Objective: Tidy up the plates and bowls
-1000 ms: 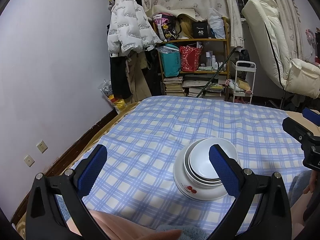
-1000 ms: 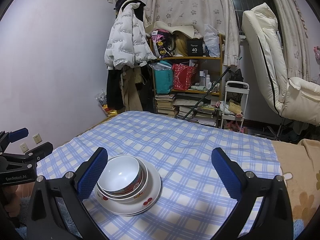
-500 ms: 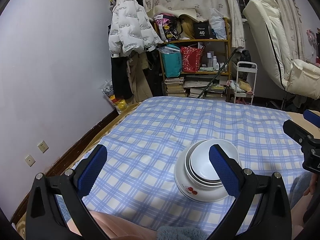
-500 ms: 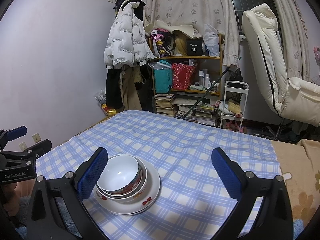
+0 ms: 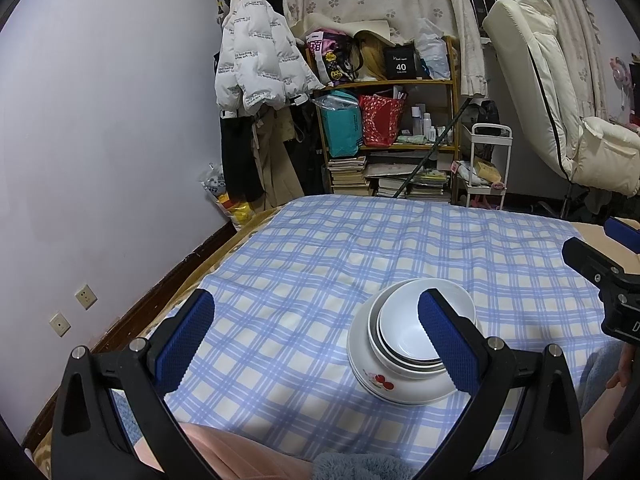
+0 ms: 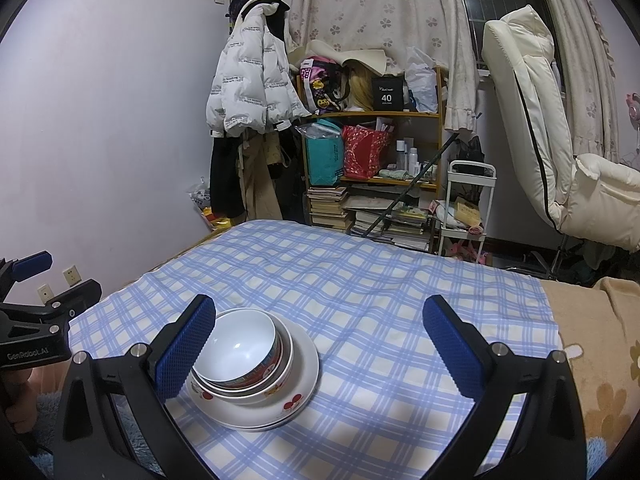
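A stack of white bowls nested on a white plate with red cherry prints sits on the blue checked cloth. In the right wrist view the stack of bowls rests on the plate at lower left. My left gripper is open and empty, held back from the stack, with its right finger in front of the bowls. My right gripper is open and empty, with the stack just behind its left finger. Each gripper shows at the edge of the other's view.
The cloth covers a low bed-like surface; a tan blanket lies to its right. Behind stand a cluttered shelf, a hanging white jacket, a small white cart and a cream recliner. The wall is at left.
Both grippers have drifted very slightly; the stack of bowls and plate has not moved. Both stay open and empty.
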Motion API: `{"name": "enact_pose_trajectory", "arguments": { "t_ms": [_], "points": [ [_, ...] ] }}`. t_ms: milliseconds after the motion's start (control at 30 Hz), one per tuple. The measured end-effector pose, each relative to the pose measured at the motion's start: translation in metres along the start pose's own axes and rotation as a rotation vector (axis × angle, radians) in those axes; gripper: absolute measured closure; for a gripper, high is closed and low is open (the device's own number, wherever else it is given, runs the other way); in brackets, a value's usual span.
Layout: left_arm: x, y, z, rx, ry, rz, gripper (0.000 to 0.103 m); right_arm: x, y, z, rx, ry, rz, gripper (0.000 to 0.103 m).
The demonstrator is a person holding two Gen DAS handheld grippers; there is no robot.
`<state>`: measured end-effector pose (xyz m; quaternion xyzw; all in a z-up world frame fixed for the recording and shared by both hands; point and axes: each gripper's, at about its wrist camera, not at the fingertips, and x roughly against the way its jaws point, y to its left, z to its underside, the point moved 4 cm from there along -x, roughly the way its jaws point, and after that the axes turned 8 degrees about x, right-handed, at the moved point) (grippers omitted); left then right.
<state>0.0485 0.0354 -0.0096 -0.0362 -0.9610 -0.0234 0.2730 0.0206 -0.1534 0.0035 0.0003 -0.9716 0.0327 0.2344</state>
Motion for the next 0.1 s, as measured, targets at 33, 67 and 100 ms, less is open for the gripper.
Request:
{"name": "enact_pose_trajectory", "arguments": {
  "t_ms": [33, 67, 100],
  "points": [
    [0.0, -0.0001, 0.0002, 0.001, 0.0, 0.001, 0.003, 0.0001, -0.0002, 0.0, 0.0, 0.0, 0.0, 0.0],
    [-0.0004, 0.0002, -0.0001, 0.0, 0.0, 0.003, 0.003, 0.0, -0.0004, 0.0, 0.0, 0.0, -0.003, 0.0],
    [-0.0005, 0.0002, -0.0001, -0.001, 0.001, 0.003, 0.003, 0.0002, -0.0005, 0.0003, 0.0, 0.0, -0.002, 0.0]
  ]
}}
